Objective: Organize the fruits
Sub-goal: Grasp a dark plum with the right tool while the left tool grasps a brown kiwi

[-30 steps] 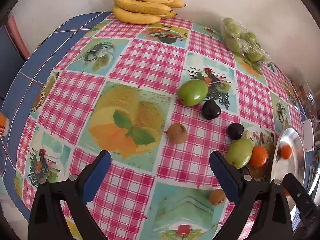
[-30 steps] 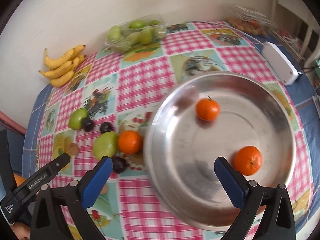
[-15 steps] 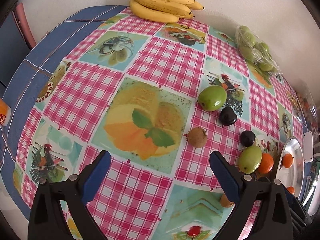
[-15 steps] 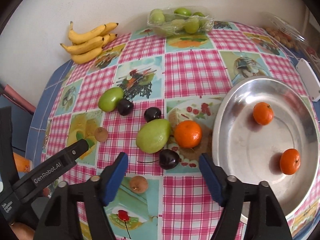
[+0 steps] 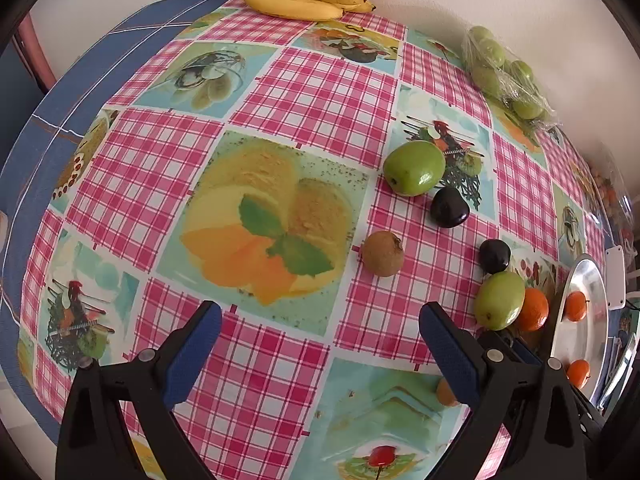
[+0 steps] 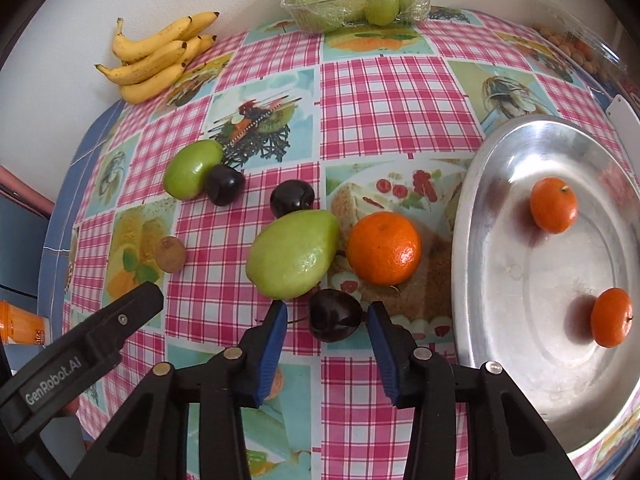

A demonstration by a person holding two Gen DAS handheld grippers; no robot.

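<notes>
In the right wrist view my right gripper (image 6: pixel 327 310) points down at a dark plum (image 6: pixel 334 314) on the checked tablecloth. Its jaws are closing; the plum lies between the blue pads (image 6: pixel 276 344) with small gaps on both sides. Just beyond lie a large green fruit (image 6: pixel 294 254) and an orange (image 6: pixel 384 248). A metal pan (image 6: pixel 472 240) to the right holds two mandarins (image 6: pixel 554 210). My left gripper (image 5: pixel 320 312) hangs open over bare cloth, with a brown fruit (image 5: pixel 382 254) ahead of it.
Farther back lie a second green fruit (image 6: pixel 192 174) and two more plums (image 6: pixel 224 184). Bananas (image 6: pixel 160 56) and a wrapped tray of green fruits (image 6: pixel 356 0) sit by the wall. Another small brown fruit (image 6: pixel 276 384) lies under my right gripper's left finger.
My right gripper moved left from over the pan and sank to the plum, and its jaws narrowed around it. The left gripper stayed open and barely moved.
</notes>
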